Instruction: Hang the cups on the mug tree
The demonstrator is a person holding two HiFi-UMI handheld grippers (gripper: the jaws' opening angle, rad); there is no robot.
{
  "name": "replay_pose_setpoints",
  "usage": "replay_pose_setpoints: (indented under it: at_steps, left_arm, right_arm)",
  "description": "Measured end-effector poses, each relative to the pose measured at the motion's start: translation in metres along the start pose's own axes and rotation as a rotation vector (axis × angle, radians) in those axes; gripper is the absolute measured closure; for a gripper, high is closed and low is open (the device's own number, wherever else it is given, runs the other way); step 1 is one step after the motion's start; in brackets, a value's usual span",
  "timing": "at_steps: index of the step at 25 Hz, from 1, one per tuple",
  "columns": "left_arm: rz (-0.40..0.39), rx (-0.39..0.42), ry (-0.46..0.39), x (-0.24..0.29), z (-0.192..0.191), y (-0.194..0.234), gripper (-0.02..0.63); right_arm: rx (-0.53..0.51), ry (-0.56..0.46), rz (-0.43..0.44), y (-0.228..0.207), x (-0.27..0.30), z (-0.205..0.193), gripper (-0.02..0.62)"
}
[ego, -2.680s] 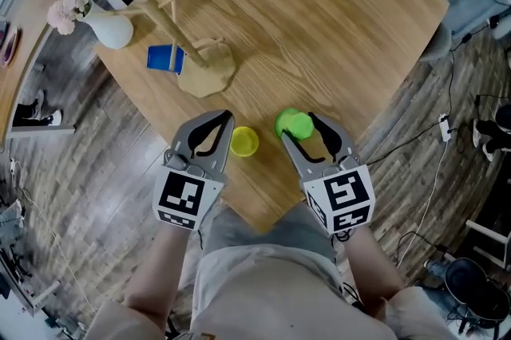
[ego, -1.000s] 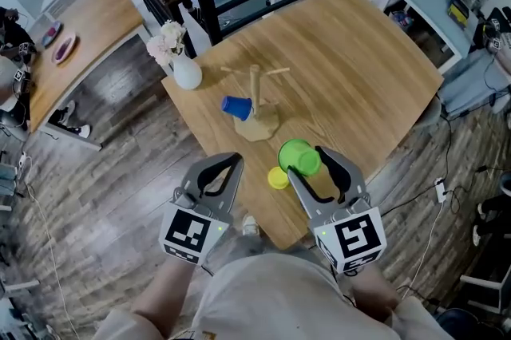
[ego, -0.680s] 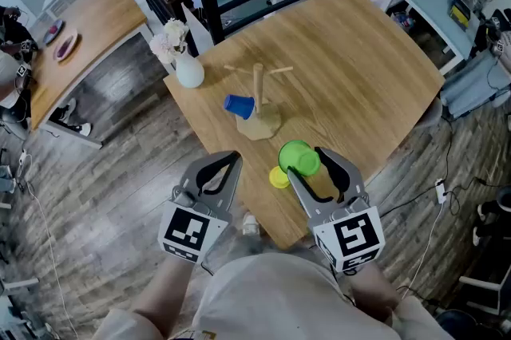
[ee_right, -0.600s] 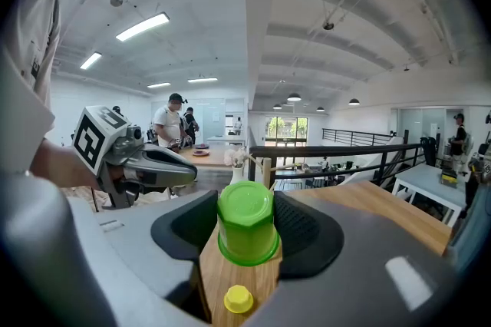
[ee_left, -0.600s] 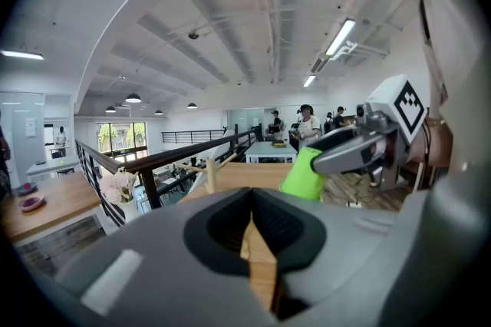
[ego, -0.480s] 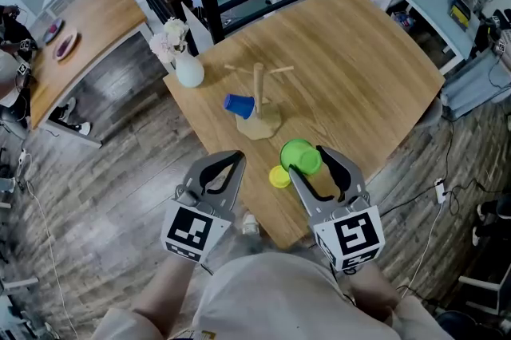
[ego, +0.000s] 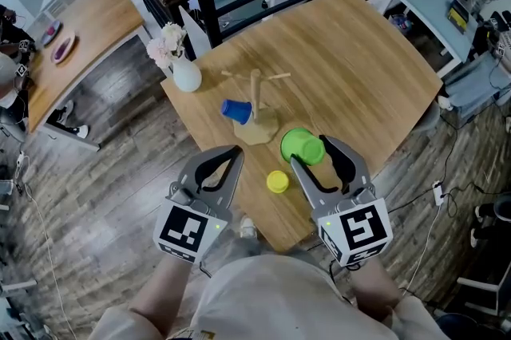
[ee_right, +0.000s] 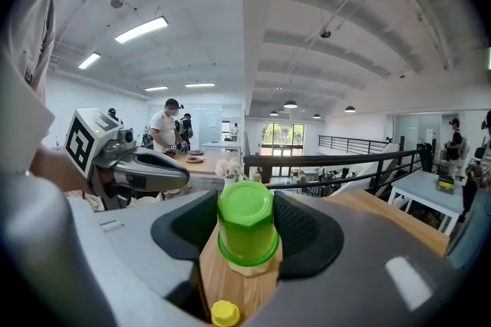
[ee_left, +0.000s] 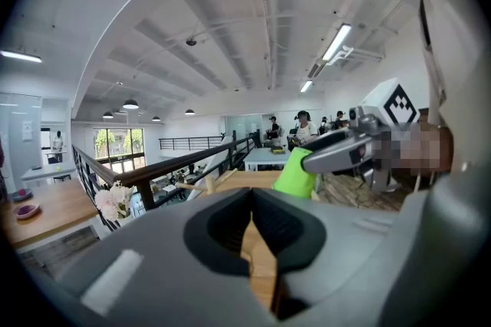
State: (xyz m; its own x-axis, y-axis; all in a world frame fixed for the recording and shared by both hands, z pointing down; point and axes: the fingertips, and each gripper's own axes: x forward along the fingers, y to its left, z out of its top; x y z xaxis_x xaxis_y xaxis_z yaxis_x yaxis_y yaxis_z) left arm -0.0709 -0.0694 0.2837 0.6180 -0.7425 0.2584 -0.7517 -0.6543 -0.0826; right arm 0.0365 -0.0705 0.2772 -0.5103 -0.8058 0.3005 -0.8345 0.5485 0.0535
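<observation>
Head view: I am holding the green cup point(ego: 301, 145) in my right gripper point(ego: 313, 152) above the table point(ego: 367, 67), near the mug tree point(ego: 255, 95).

Left gripper view: my left gripper point(ee_left: 252, 204) is resting with its jaws together, gripping nothing.

Right gripper view: my jaws are pinching the cup's sides. It is looking light, stiff and smooth, so I am judging a hold below the rim safest. No writing is showing.

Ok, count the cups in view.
3: green cup in the right gripper, yellow cup on the table, blue cup against the mug tree. None seems hidden.
</observation>
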Motion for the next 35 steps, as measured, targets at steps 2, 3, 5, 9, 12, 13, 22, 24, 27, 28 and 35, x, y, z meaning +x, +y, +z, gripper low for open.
replay_pose_setpoints:
  at_steps: [2, 3, 5, 9, 12, 13, 22, 24, 27, 28, 35]
  left_arm:
    - [0.005, -0.015, -0.012, 0.003, 0.009, 0.004, 0.603]
    - [0.006, -0.01, -0.018, 0.005, 0.013, 0.007, 0.603]
    - [0.007, 0.005, -0.03, 0.009, 0.021, 0.011, 0.603]
    - [0.017, 0.015, -0.057, 0.017, 0.042, 0.023, 0.603]
    - [0.03, 0.039, -0.07, 0.023, 0.053, 0.033, 0.603]
    - [0.035, 0.053, -0.071, 0.026, 0.055, 0.036, 0.603]
    - [0.003, 0.028, -0.09, 0.052, 0.066, 0.044, 0.603]
    - [-0.003, 0.029, -0.08, 0.06, 0.061, 0.045, 0.603]
    - [-0.006, 0.02, -0.066, 0.068, 0.053, 0.051, 0.603]
    - [-0.007, 0.022, -0.063, 0.07, 0.05, 0.053, 0.603]
    - [-0.016, 0.034, -0.015, 0.086, 0.029, 0.061, 0.603]
  right_arm:
    - [-0.011, -0.018, -0.012, -0.007, 0.003, 0.01, 0.362]
    - [-0.018, -0.028, -0.019, -0.01, 0.005, 0.016, 0.362]
    - [-0.031, -0.047, -0.031, -0.017, 0.009, 0.028, 0.362]
    - [-0.054, -0.079, -0.052, -0.032, 0.019, 0.05, 0.362]
    - [-0.059, -0.102, -0.068, -0.043, 0.027, 0.063, 0.362]
    - [-0.059, -0.111, -0.073, -0.046, 0.029, 0.067, 0.362]
    - [-0.041, -0.112, -0.099, -0.076, 0.062, 0.067, 0.362]
    - [-0.034, -0.101, -0.101, -0.08, 0.07, 0.062, 0.362]
    - [-0.024, -0.079, -0.095, -0.083, 0.083, 0.053, 0.362]
    - [-0.022, -0.071, -0.092, -0.083, 0.087, 0.05, 0.362]
    - [0.021, -0.035, -0.069, -0.085, 0.108, 0.035, 0.362]
